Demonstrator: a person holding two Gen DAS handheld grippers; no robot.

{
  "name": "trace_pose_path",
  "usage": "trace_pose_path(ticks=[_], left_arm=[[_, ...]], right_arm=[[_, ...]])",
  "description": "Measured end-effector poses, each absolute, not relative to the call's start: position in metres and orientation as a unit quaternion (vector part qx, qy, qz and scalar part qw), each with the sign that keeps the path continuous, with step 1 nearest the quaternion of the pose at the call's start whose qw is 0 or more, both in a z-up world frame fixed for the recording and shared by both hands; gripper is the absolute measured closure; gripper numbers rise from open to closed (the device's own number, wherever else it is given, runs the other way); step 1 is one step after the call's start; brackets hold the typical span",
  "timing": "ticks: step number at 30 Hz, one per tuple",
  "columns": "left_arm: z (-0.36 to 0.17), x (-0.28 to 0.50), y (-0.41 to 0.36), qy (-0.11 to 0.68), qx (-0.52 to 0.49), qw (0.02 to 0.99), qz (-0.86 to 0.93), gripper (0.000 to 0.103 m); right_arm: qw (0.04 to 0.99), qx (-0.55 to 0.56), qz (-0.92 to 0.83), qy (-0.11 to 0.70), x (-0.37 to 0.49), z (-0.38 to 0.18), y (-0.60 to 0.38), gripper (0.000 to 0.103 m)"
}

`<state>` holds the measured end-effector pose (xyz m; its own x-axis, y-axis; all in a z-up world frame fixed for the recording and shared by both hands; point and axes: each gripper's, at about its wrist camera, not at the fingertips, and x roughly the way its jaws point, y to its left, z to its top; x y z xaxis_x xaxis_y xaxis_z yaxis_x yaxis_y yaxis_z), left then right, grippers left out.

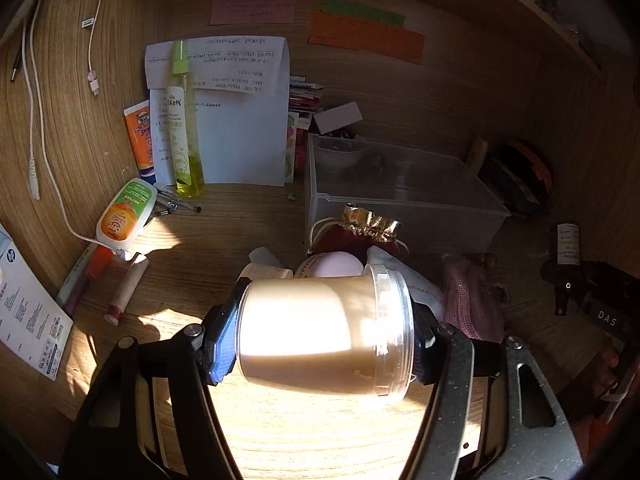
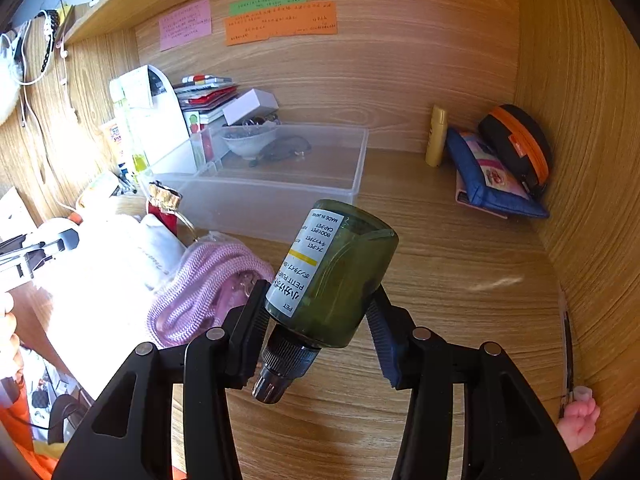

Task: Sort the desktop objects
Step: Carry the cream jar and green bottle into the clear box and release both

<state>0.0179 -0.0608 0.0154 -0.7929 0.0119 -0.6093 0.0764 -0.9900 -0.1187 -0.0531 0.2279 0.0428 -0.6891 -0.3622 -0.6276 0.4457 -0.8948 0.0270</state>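
Left gripper [image 1: 324,340]: it squeezes a see-through jar [image 1: 320,332] from both ends, one pad on the bottom and one on the lid.
Jar: it lies sideways, up off the counter [image 1: 248,216], with bright sun on it. A thick cream fills it, so it is likely a bit heavy.
Jar feel: hard plastic, smooth and slippery. I think a loose hold would let it slide down.
Right gripper [image 2: 316,316]: it holds a dark green bottle [image 2: 336,272] by its sides, near the neck. The black cap [image 2: 280,372] points back at the camera.
Bottle: tipped, with its bottom up and away, in the air over the counter. It looks small and light, hard, with a shiny label.
Bottle feel: round and slick, so it could twist between the pads. Holding the wide part is safer than the thin cap.
Clear box [image 2: 280,172]: it sits behind both things, mostly bare, with a small bowl [image 2: 248,140] at the back. It looks like a good home for them.
Soft pile: a pink knit pouch [image 2: 200,292] lies between the two grippers.
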Motion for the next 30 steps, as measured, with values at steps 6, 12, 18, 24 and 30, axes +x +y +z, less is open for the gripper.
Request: trace_pose_path(ticks=[6, 12, 18, 24, 30], left_arm=[[0.043, 0.0, -0.055, 0.055, 0.297, 0.001, -0.953, 0.037], [0.059, -0.028, -0.053, 0.052, 0.296, -0.02, -0.954, 0.037], [0.068, -0.058, -0.05, 0.043, 0.303, -0.032, -0.951, 0.037], [0.073, -0.086, -0.047, 0.035, 0.31, -0.035, -0.95, 0.037], [0.073, -0.115, -0.042, 0.026, 0.319, -0.04, -0.946, 0.037]], right_arm=[[0.232, 0.301, -0.922, 0.067, -0.059, 0.064, 0.216, 0.059], [0.24, 0.286, -0.925, 0.072, -0.071, 0.078, 0.201, 0.059], [0.248, 0.282, -0.923, 0.079, -0.09, 0.086, 0.186, 0.059], [0.255, 0.283, -0.921, 0.08, -0.113, 0.092, 0.172, 0.059], [0.255, 0.294, -0.917, 0.086, -0.138, 0.089, 0.159, 0.059]])
